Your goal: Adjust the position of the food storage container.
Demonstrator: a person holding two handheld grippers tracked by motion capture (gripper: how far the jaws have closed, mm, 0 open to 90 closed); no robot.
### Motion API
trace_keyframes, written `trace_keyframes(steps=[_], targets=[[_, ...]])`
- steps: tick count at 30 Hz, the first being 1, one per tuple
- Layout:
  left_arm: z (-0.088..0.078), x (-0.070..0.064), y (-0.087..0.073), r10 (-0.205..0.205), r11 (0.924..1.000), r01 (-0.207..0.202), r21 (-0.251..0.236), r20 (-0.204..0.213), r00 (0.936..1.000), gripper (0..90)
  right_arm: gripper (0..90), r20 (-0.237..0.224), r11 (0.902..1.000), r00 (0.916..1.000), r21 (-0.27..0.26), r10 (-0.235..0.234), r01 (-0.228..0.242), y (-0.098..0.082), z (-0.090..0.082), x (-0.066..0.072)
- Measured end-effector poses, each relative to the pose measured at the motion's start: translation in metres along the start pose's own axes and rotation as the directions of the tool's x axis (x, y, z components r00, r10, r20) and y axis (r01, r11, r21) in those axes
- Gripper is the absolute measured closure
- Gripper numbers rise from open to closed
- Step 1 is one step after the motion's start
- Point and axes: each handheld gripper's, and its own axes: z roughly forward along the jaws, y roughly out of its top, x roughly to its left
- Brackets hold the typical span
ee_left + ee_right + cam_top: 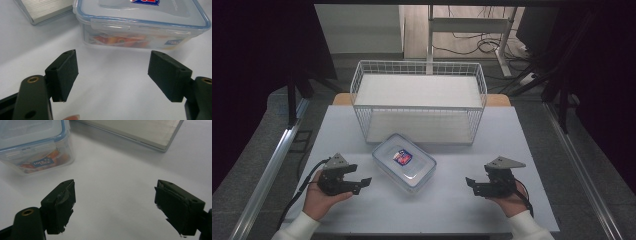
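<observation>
White and bare, the table point(447, 200) stood under dim light, with dark floor around it and a desk frame point(472, 30) and loose cables point(472, 47) beyond its far edge. At the back of the table sat a white wire basket point(419, 67), with a pale shelf across it at mid height.

Just in front of the basket, near the middle of the table, lay a clear plastic box point(404, 162), turned at an angle to the table's edges. Its lid point(150, 10) was on, rimmed with a blue seal, and a small blue and red label point(402, 157) sat on top. Through the clear wall something orange and red showed inside, though I could not tell what it was.

A person's two hands came in from the near edge, white sleeves at the wrists. The left hand point(319, 197) held the left gripper point(362, 182) to the left of the box, jaws spread wide with nothing between them. In the left gripper view the box's long side lay just ahead of the pads point(66, 72), apart from them.

The right hand point(509, 202) held the right gripper point(472, 184) well to the right of the box, jaws likewise spread and empty. In the right gripper view the box sat off to the upper left, and the basket's base edge ran across the top.
</observation>
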Motion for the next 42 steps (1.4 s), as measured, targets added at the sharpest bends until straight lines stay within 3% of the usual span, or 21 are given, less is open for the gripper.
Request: trace_keyframes(steps=[17,25,30,33,34,36,38,42], targets=[[-0.009,0.004,0.008,-0.019,0.999,0.019,-0.039,0.0,0.9998,25.7,17.7,-0.012,0.9996,0.9999,0.027,-0.001,0.001,0.0,0.003,0.003],[-0.015,0.005,0.031,0.002,0.9977,-0.001,-0.068,0.014,0.9999,32.0,17.7,-0.014,0.9992,0.9999,0.041,0.002,-0.002,-0.001,0.004,0.004],[-0.014,0.01,0.047,-0.008,0.9974,0.009,-0.072,0.012,0.9999,36.4,17.7,-0.015,0.9991,0.9999,0.042,0.006,-0.005,-0.001,0.004,0.005],[-0.008,0.014,0.057,-0.012,0.9977,0.013,-0.067,0.012,0.9999,42.2,17.7,-0.017,0.999,0.9998,0.044,0.005,-0.004,-0.001,0.004,0.005],[-0.006,0.015,0.059,-0.009,0.9978,0.01,-0.065,0.009,0.9999,49.5,17.7,-0.02,0.9991,0.9998,0.043,0.004,-0.003,-0.001,0.004,0.005],[0.0,0.017,0.064,0.012,0.9983,-0.012,-0.057,0.0,0.9999,53.4,17.7,-0.021,0.9991,0.9998,0.042,0.003,-0.002,-0.001,0.004,0.005],[0.006,0.02,0.07,0.026,0.9986,-0.026,-0.046,-0.014,0.9996,65.0,17.7,-0.021,0.9992,0.9998,0.039,0.0,0.001,-0.001,0.004,0.005],[0.017,0.031,0.081,0.017,0.9999,-0.017,-0.001,0.002,0.9999,87.0,17.7,-0.017,0.9993,0.9998,0.037,0.003,-0.003,-0.001,0.003,0.003]])
